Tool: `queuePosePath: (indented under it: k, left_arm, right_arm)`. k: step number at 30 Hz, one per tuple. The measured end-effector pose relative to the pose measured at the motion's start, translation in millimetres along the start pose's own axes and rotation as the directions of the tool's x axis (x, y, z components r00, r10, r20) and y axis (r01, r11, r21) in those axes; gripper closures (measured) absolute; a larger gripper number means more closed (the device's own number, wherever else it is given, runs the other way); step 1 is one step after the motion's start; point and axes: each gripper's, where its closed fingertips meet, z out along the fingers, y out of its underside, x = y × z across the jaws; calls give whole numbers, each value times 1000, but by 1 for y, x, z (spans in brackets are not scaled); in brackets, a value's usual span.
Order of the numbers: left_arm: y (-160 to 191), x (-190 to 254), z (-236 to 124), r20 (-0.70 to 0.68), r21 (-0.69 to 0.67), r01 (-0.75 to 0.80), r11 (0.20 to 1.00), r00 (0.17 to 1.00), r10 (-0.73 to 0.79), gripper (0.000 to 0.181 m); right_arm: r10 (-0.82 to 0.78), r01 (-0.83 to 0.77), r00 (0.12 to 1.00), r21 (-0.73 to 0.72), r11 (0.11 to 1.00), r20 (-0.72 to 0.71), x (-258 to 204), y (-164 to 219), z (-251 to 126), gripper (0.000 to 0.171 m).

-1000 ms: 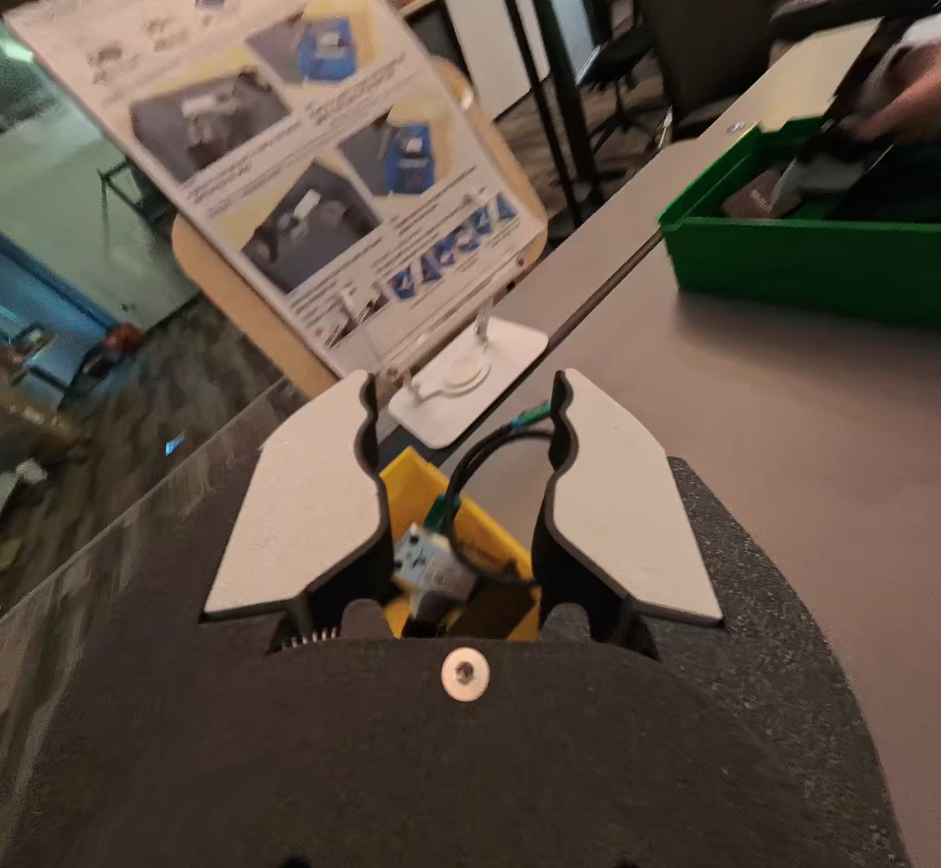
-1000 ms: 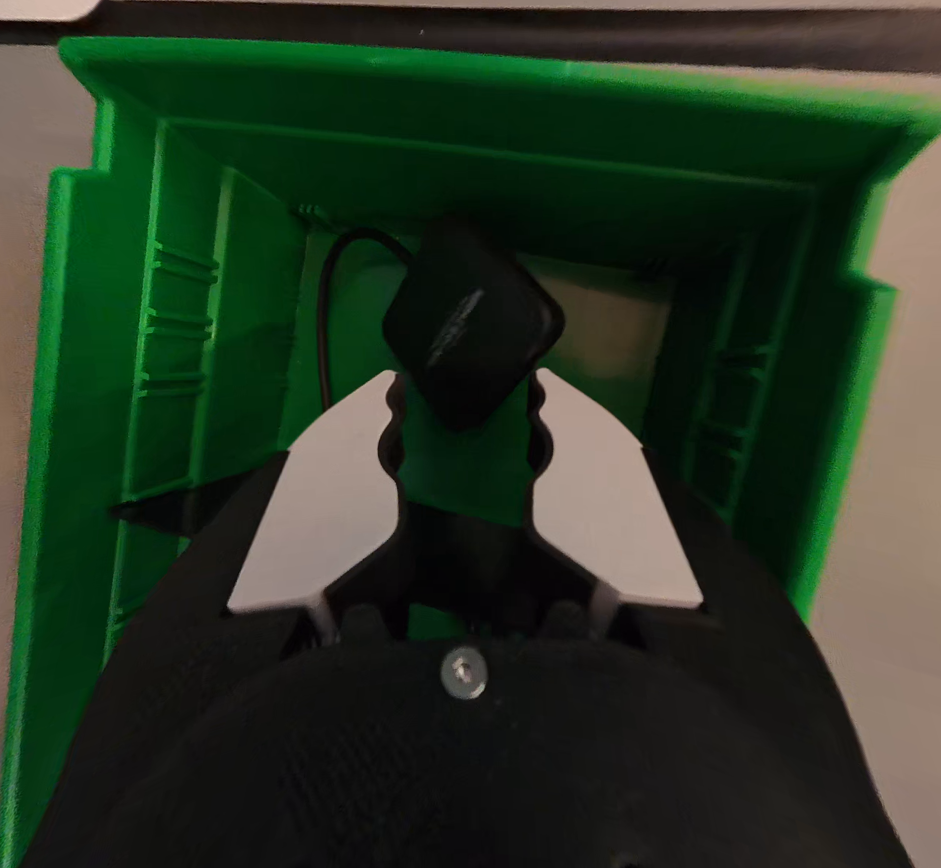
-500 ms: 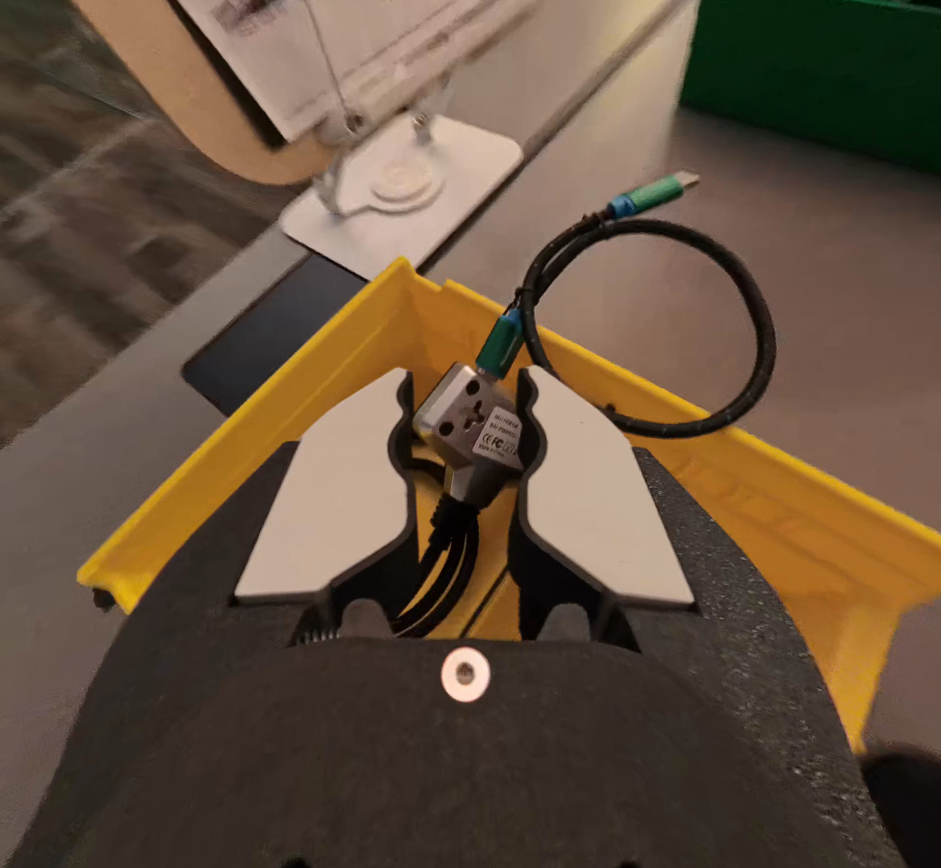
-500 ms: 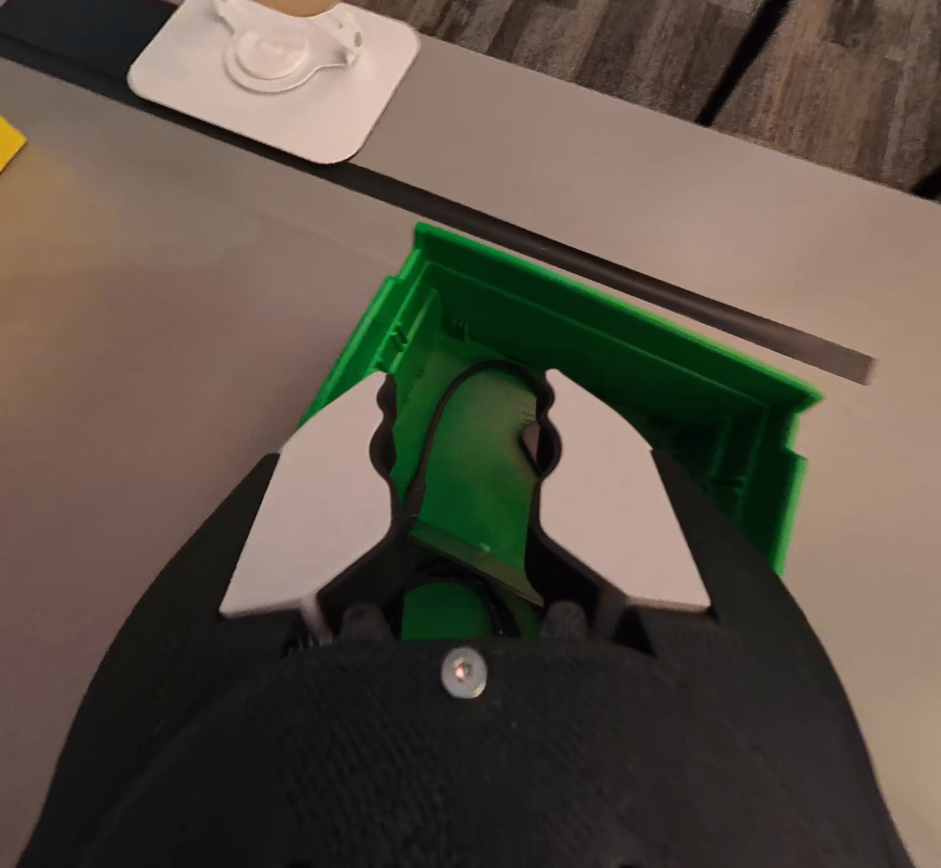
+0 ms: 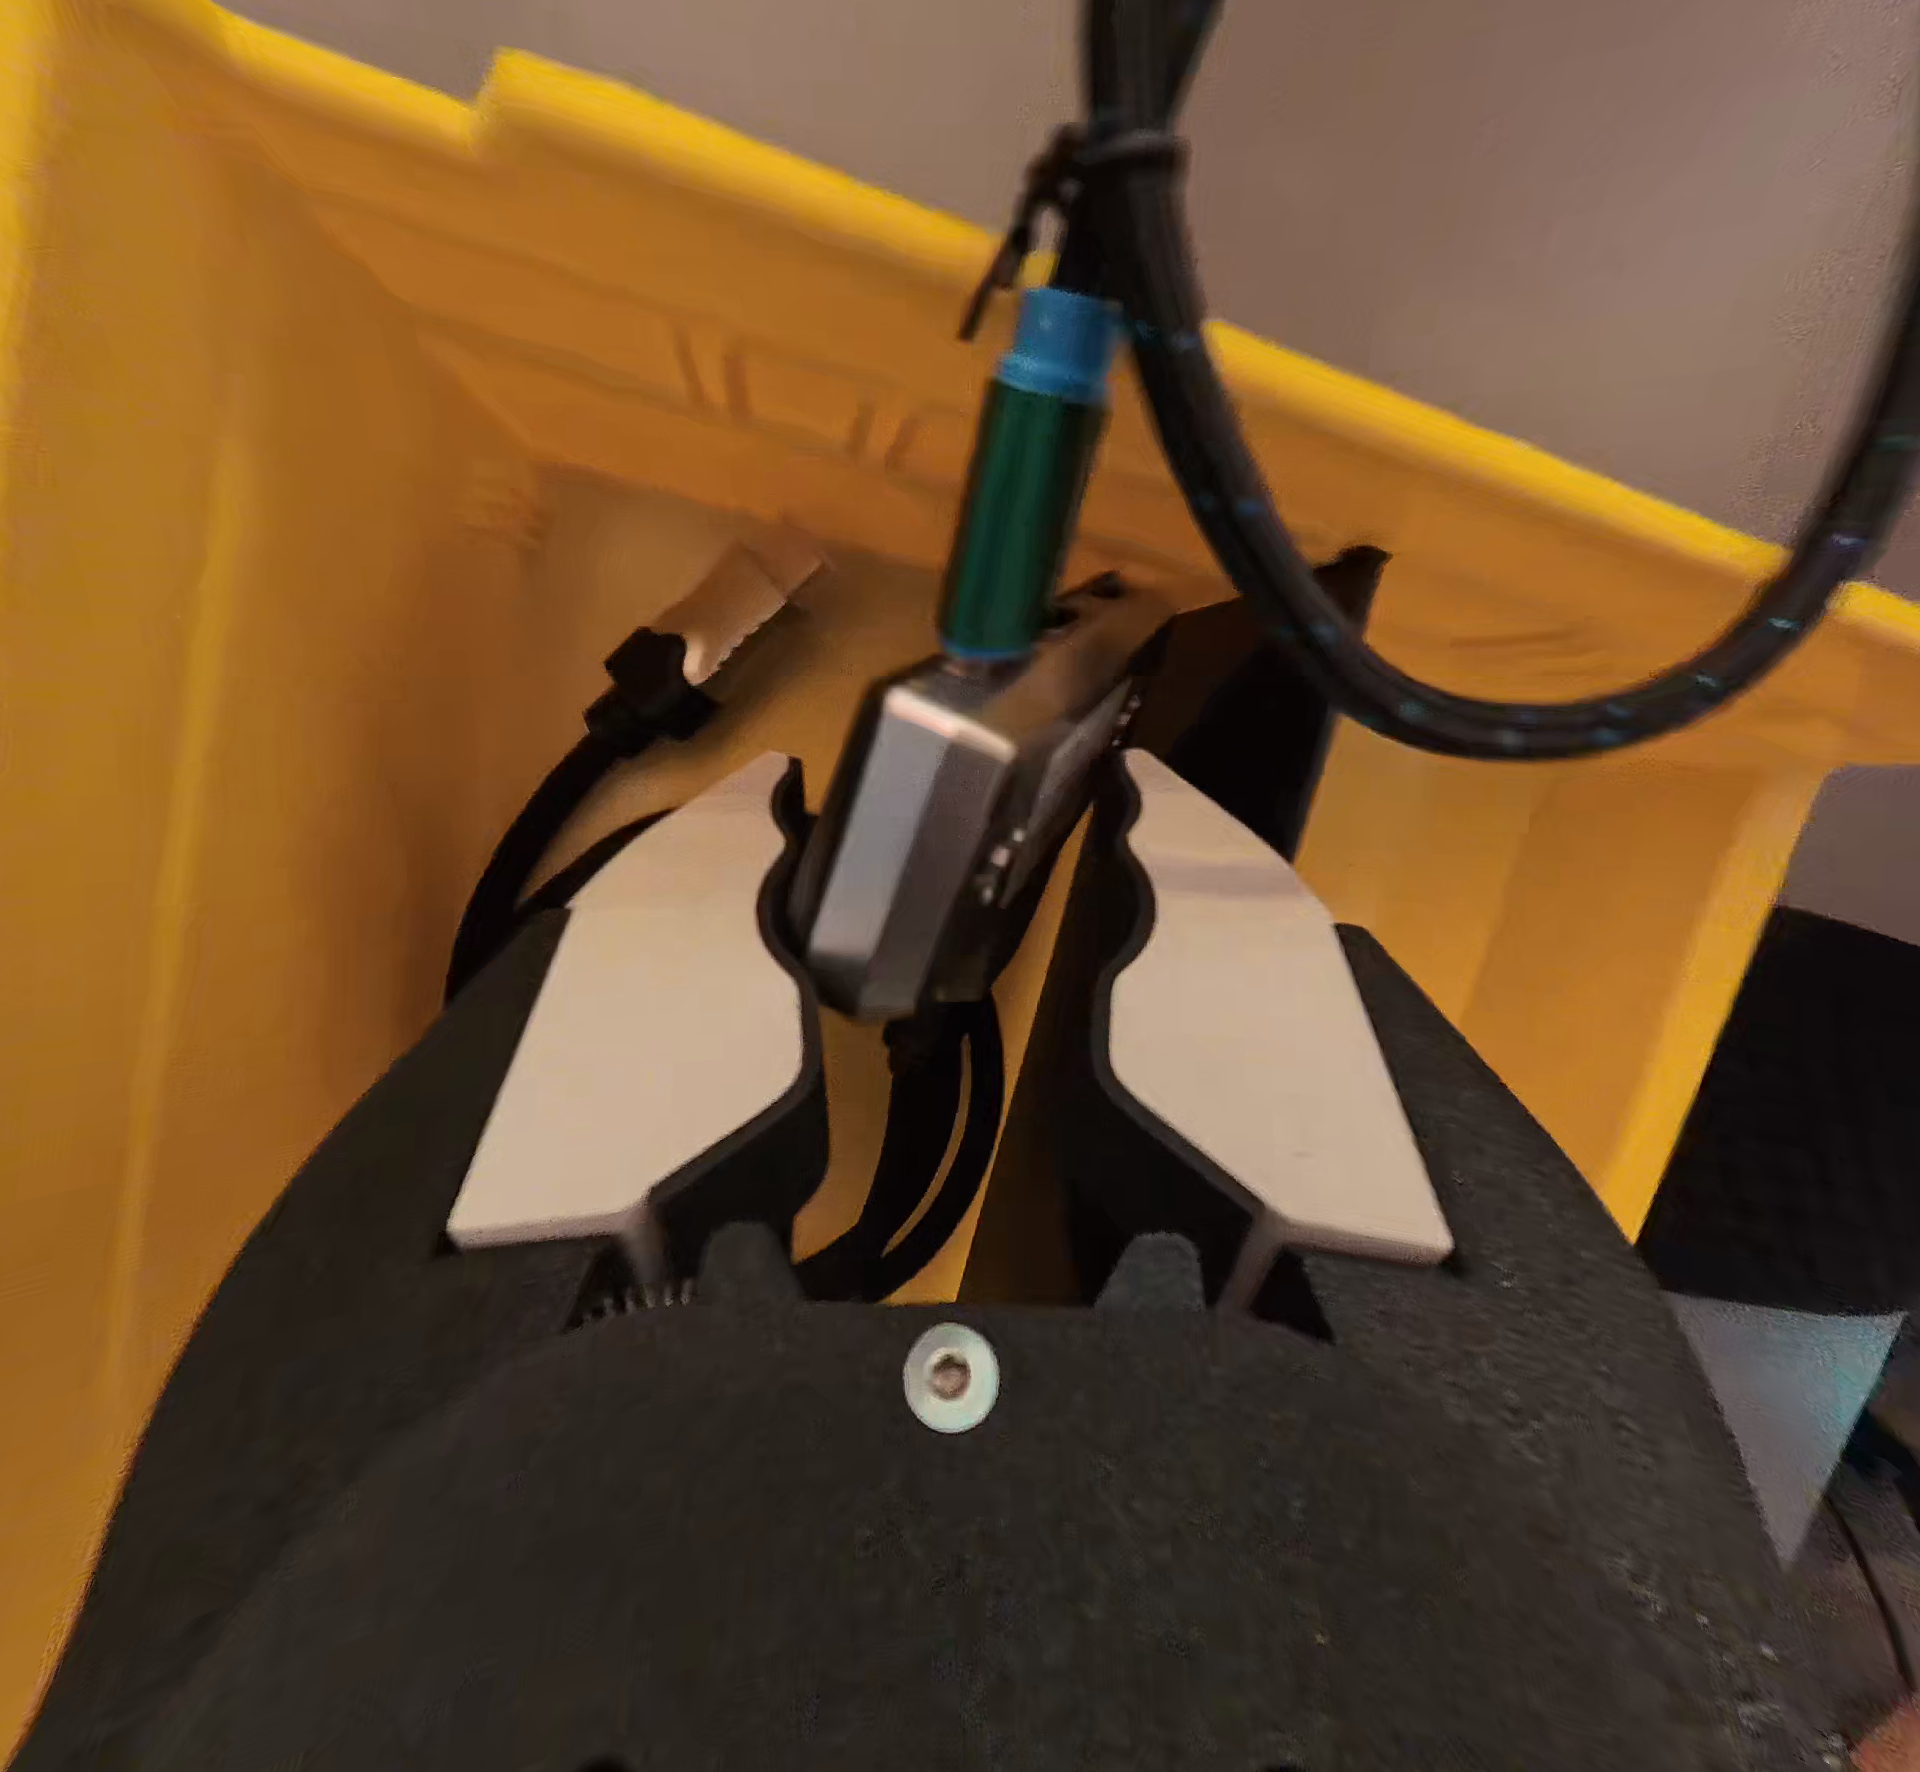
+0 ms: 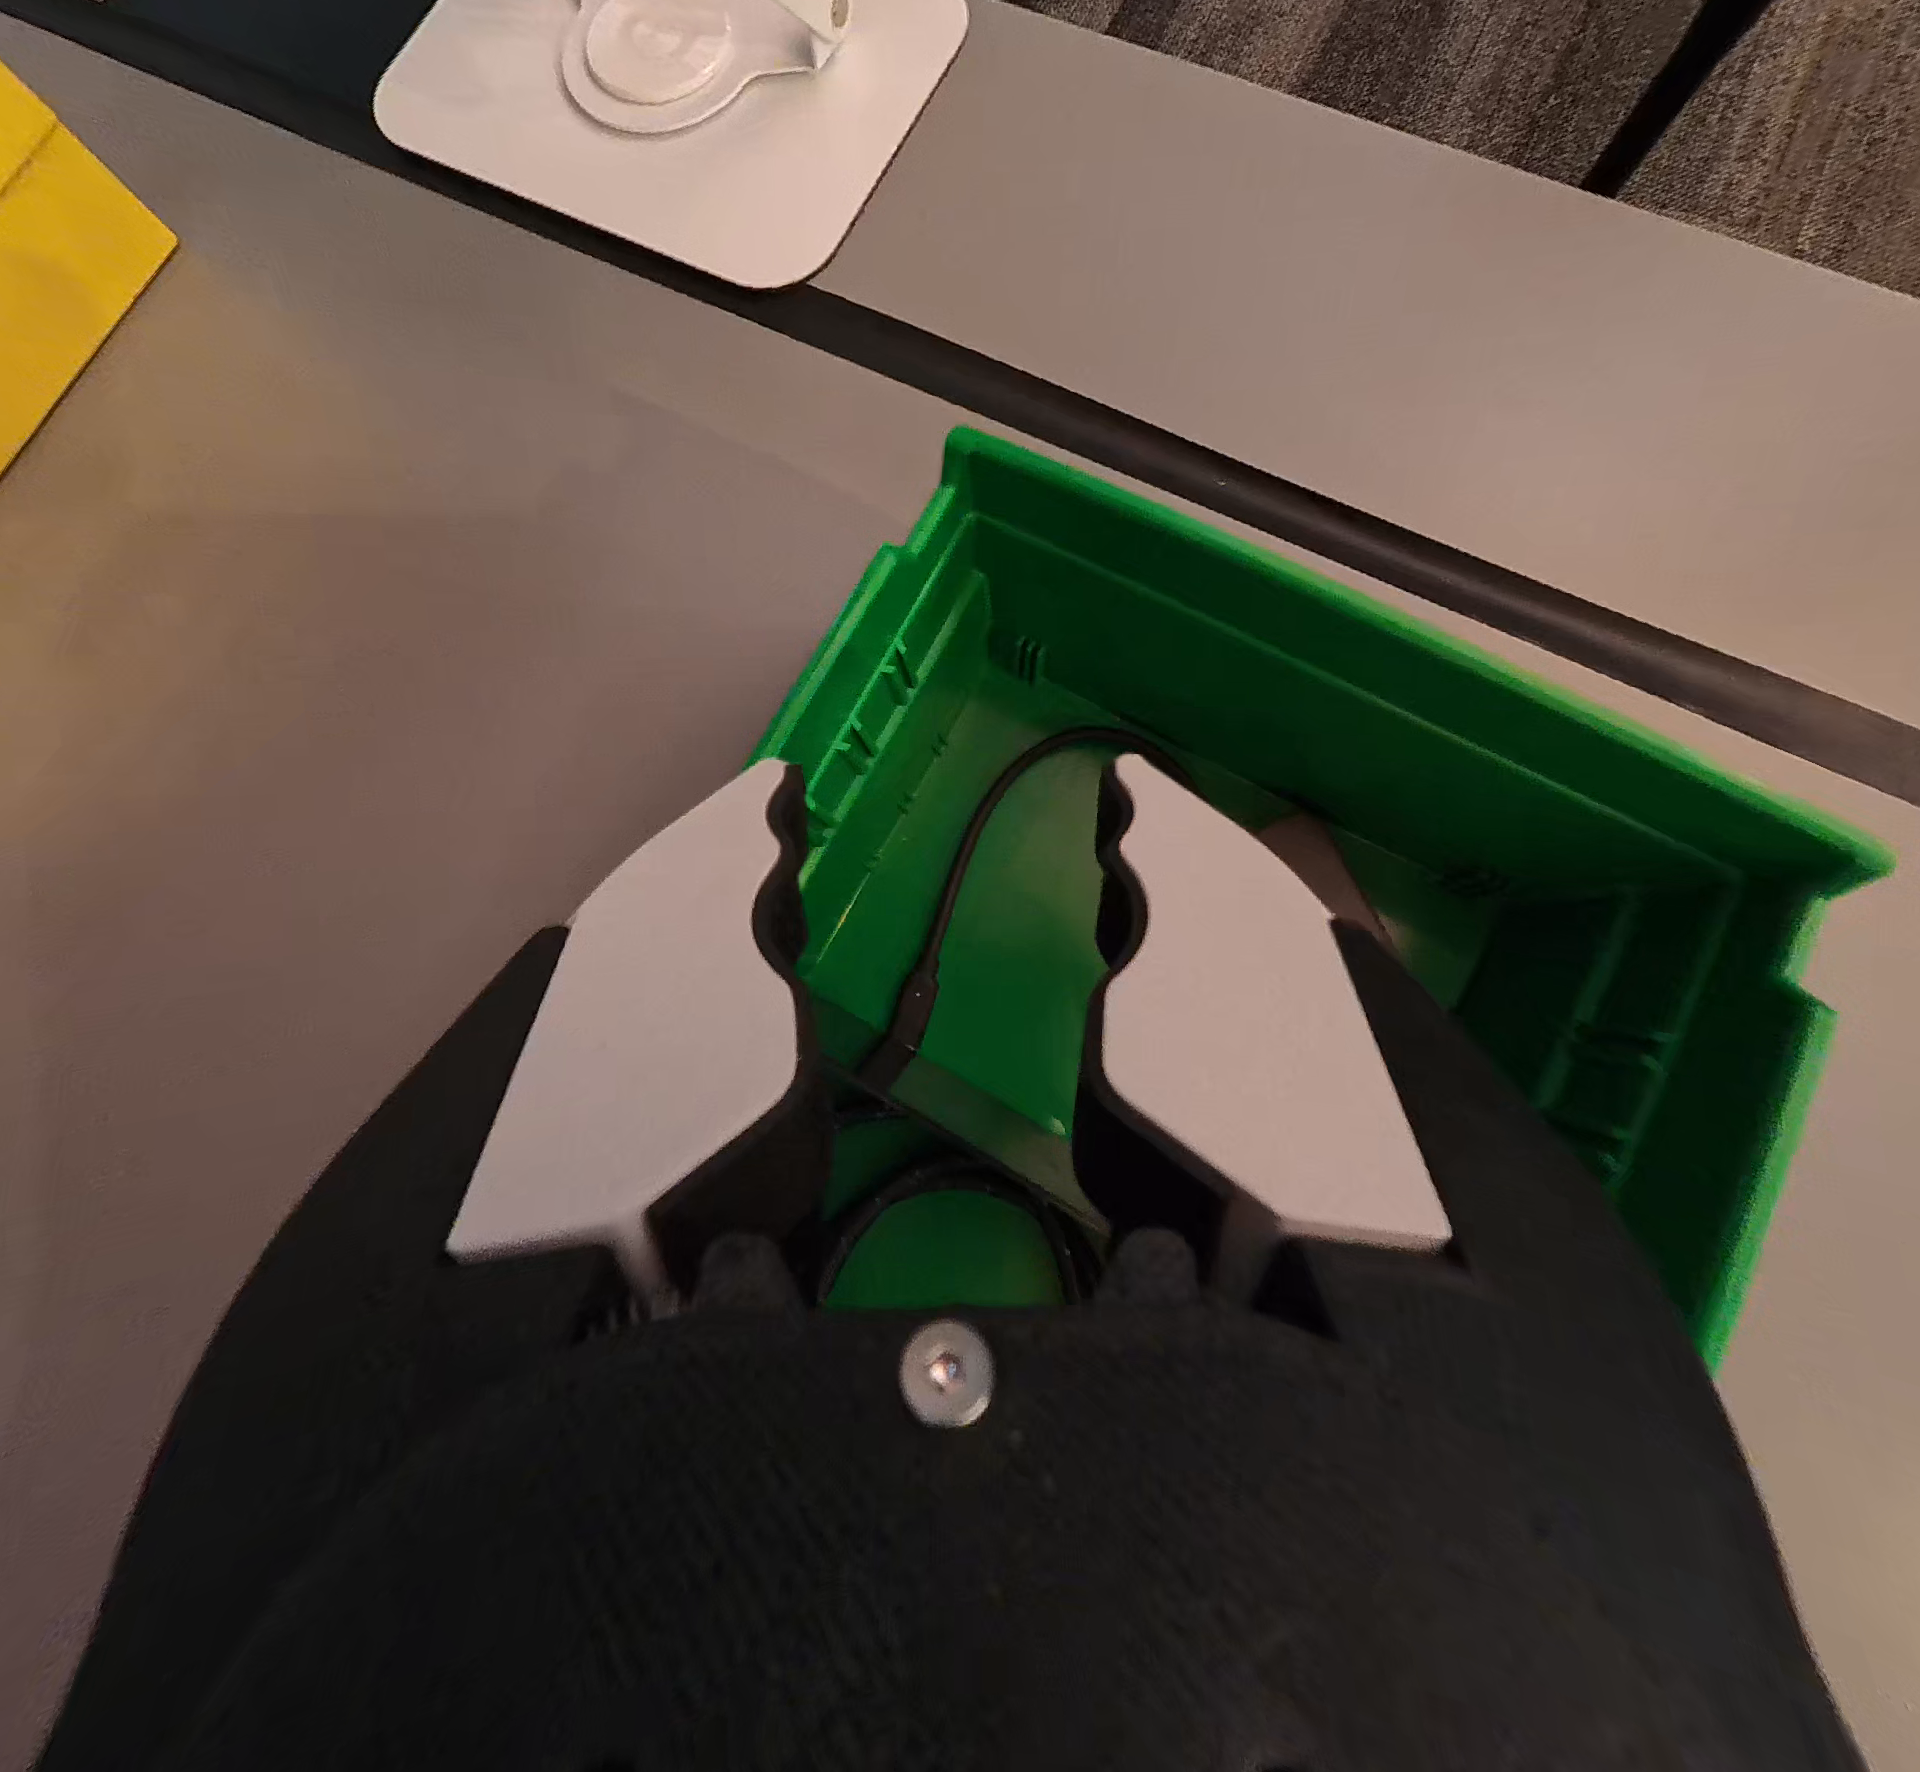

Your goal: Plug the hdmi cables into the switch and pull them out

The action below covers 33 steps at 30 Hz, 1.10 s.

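My left gripper (image 5: 951, 849) reaches into the yellow plastic bin (image 5: 312, 496), and its fingers (image 5: 665, 995) sit on either side of a small grey metal switch box (image 5: 925, 870). The box lies tilted between them, touching the inner edge of the left one, but the picture is blurred and I cannot tell whether the fingers are clenched on it. A green-and-blue metal cable plug (image 5: 1023, 496) stands seated in the far end of the box, and its black braided cable (image 5: 1299, 600) loops up and over the bin's far rim, above the grey bench (image 5: 1507, 164). Thin black leads (image 5: 935, 1161) run from the near end of the box back toward my palm, and another black lead with a pale plug (image 5: 727, 610) lies against the bin's left inner wall.

My right gripper (image 6: 951, 849) hangs over the green plastic bin (image 6: 1455, 746), fingers (image 6: 655, 995) spread apart and grasping nothing. A thin black wire (image 6: 966, 870) curves across the green floor between them. Beyond the bin on the bench stands a white rounded stand base (image 6: 727, 164).
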Motion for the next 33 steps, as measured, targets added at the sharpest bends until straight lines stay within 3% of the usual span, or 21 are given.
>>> queuePosePath:
  k: [3, 6, 12, 17, 21, 26, 33]
  left_arm:
    - [1, 12, 1, -135, -26, 17, 1000, 991, -20, 149]
    - [-2, 16, -7, -122, 18, -6, 1000, 993, 9, 153]
    - [-35, 28, -70, 170, 204, -120, 972, 982, 86, 158]
    - [-75, 61, -126, 515, 238, -283, 929, 848, 127, 158]
    - [-125, 107, -151, 709, 260, -455, 852, 688, 151, 159]
    - [-188, 169, -154, 794, 328, -601, 729, 593, 133, 159]
    - [-250, 243, -144, 770, 472, -721, 507, 618, 162, 159]
  right_arm:
    - [-20, 20, 1000, -20, 1000, 16, -5, 2, 6, 118]
    - [-41, 42, 999, -29, 999, 15, -8, 3, 9, 119]
    - [-89, 89, 996, 29, 996, 27, -19, -10, 5, 123]
    - [-175, 184, 982, 195, 963, -65, -27, -42, -18, 127]
    - [-339, 325, 939, 470, 821, -58, -84, -84, -55, 127]
    - [-575, 433, 818, 673, 600, -14, -175, -95, -101, 127]
    - [-703, 510, 709, 728, 459, -53, -210, -86, -107, 125]
